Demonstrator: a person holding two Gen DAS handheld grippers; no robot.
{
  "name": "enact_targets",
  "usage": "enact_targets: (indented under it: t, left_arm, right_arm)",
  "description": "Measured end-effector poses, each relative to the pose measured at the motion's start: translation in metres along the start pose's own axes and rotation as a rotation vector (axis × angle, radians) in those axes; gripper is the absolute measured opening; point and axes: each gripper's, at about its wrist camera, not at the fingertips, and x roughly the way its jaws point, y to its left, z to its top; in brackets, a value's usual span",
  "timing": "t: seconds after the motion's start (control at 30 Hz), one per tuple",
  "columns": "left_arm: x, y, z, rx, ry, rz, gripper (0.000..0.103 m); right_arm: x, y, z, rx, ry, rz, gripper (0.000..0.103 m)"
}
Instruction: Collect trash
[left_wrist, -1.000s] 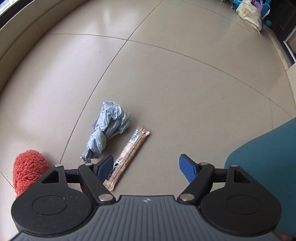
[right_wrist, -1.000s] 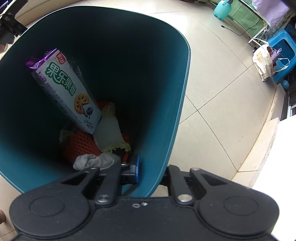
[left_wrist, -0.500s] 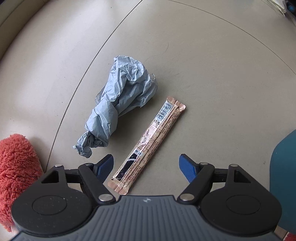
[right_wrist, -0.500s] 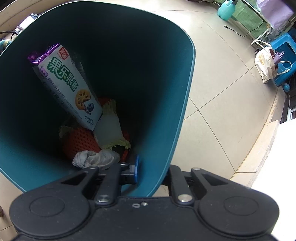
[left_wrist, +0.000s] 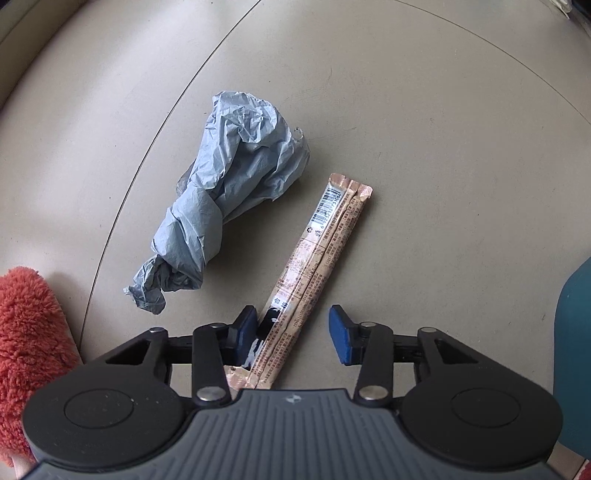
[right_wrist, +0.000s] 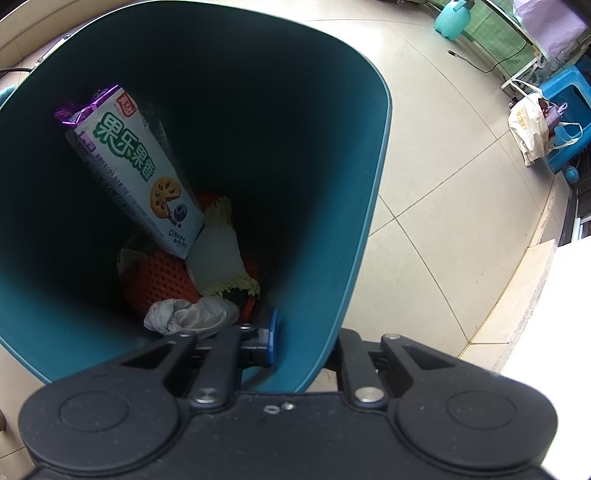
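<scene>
In the left wrist view, a long pink-brown snack wrapper (left_wrist: 317, 258) lies on the tiled floor, its near end between my left gripper's (left_wrist: 293, 328) open blue pads. A crumpled grey-blue plastic bag (left_wrist: 225, 206) lies just left of it. In the right wrist view, my right gripper (right_wrist: 306, 332) is shut on the rim of the teal trash bin (right_wrist: 365, 206), one finger inside, one outside. The bin holds a white-green snack packet (right_wrist: 136, 170), orange foam netting (right_wrist: 159, 280), a white wrapper and a grey wad.
A red fluffy slipper (left_wrist: 26, 332) sits at the left edge. The teal bin's side (left_wrist: 576, 332) shows at the right of the left wrist view. A cream tote bag (right_wrist: 528, 125), blue stool and teal sprayer stand far right.
My left gripper has moved down and forward over the wrapper, and its jaws have narrowed around the wrapper's near end. The right gripper still holds the bin rim; the bin shifted slightly.
</scene>
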Motion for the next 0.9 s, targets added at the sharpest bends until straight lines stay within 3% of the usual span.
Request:
enact_targets:
  t: [0.1,0.43,0.9]
  left_arm:
    - [0.001,-0.002,0.001,-0.006,-0.003,0.017,0.028]
    - [-0.016,-0.026,-0.003,-0.008,-0.014,0.089,0.022]
    - [-0.105,-0.039,-0.017,-0.008,-0.079,0.107,0.021]
  right_arm:
    - [0.000,0.000,0.001,0.000,0.000,0.000,0.013]
    - [-0.001,0.000,-0.001,0.007,-0.014,0.002,0.013]
    - [-0.007,0.000,0.000,0.028,-0.020,0.005,0.012]
